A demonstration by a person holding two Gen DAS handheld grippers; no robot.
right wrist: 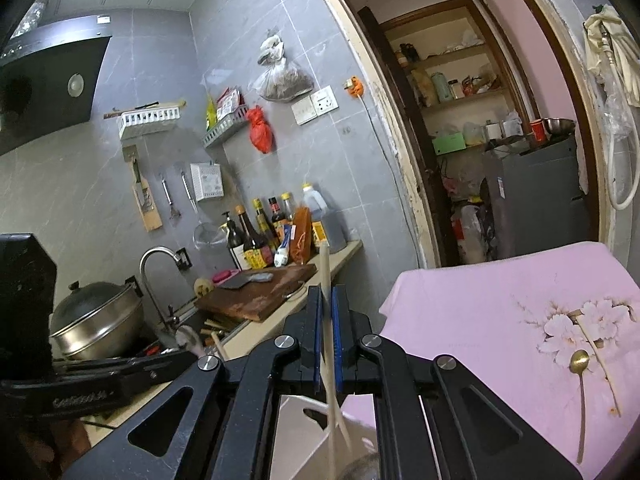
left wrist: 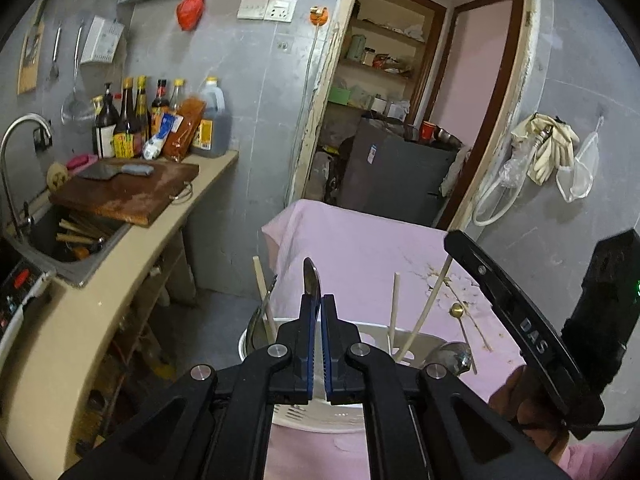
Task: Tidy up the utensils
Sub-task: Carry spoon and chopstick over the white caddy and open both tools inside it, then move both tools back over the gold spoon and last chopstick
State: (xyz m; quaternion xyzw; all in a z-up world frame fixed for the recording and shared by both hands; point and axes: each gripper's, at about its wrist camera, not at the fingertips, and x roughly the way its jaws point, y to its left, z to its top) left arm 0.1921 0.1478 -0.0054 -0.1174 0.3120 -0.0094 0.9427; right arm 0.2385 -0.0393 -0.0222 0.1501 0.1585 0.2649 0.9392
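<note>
1. Your left gripper (left wrist: pixel 319 320) has its fingers closed on a thin dark metal utensil (left wrist: pixel 310 278), its tip standing up above the white holder (left wrist: pixel 424 340). It is stiff, slim and likely slippery, so keep the pinch square on its flat.
2. Your right gripper (right wrist: pixel 328 312) is clamped on a pale chopstick (right wrist: pixel 325 268), which runs down toward the holder below. It is light and rigid; held mid-length, it may pivot.
3. The holder stands at the near edge of the pink-covered surface (left wrist: pixel 360 240), with more chopsticks (left wrist: pixel 395 312) upright inside.
4. Farther along the surface lies a gold spoon (right wrist: pixel 580 364), loose and light; take it by the handle.
</note>
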